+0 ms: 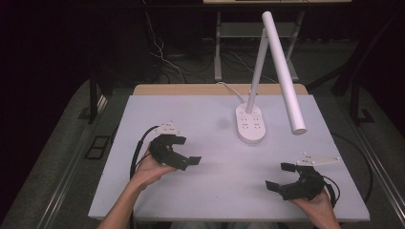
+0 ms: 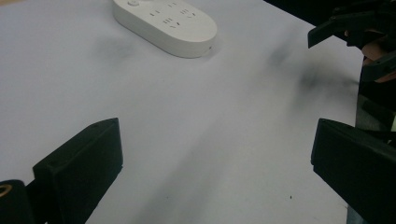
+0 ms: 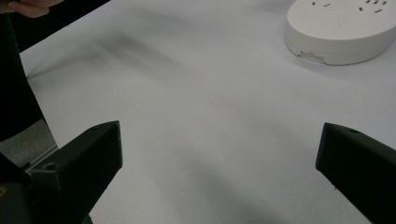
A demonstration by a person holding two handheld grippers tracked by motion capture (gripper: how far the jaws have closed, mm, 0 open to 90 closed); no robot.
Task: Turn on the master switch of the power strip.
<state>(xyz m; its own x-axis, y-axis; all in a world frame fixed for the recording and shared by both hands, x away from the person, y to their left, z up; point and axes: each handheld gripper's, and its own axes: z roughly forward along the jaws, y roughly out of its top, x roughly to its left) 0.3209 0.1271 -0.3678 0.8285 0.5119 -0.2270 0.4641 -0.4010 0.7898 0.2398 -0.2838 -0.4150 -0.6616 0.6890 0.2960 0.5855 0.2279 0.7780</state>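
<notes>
Left tongs point(image 1: 184, 151) gaping, empty | right tongs point(image 1: 279, 176) gaping, empty | I'm closing in on the desk lamp's socket base point(image 1: 250, 124); approaching low over bench point(image 1: 210, 191), squaring both sides.

Lamp base point(image 3: 343, 28) is cut off by the top and right edges in the right gripper view. In the left gripper view, the right gripper point(image 2: 362, 44) runs off the right edge. Socket markings on the base, seen from the high view, are too small to read.
</notes>
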